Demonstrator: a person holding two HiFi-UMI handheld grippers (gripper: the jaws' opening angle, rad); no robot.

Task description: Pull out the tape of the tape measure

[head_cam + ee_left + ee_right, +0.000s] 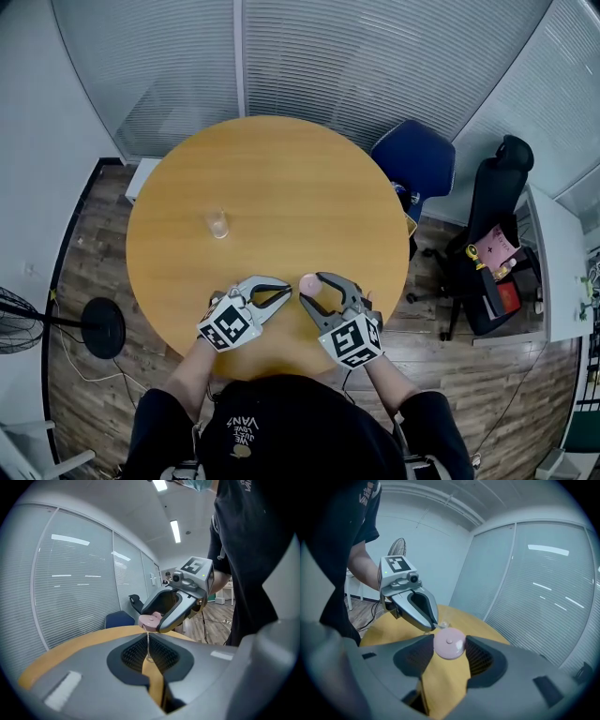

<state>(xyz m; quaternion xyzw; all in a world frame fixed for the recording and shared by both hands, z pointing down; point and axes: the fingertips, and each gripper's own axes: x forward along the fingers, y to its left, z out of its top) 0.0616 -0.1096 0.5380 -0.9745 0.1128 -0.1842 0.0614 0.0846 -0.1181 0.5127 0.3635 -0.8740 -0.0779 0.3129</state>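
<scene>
A small round pink tape measure is held just above the near part of the round wooden table. My right gripper is shut on it, the pink case pinched between its jaws. My left gripper points at it from the left with its tips almost touching the case. In the left gripper view a thin pale strip of tape runs from the case down into my left gripper, whose jaws are shut on the tape's end.
A clear glass cup stands on the table's left-middle. Beyond the table's far right edge are a blue chair and a black office chair. A floor fan stands at the left.
</scene>
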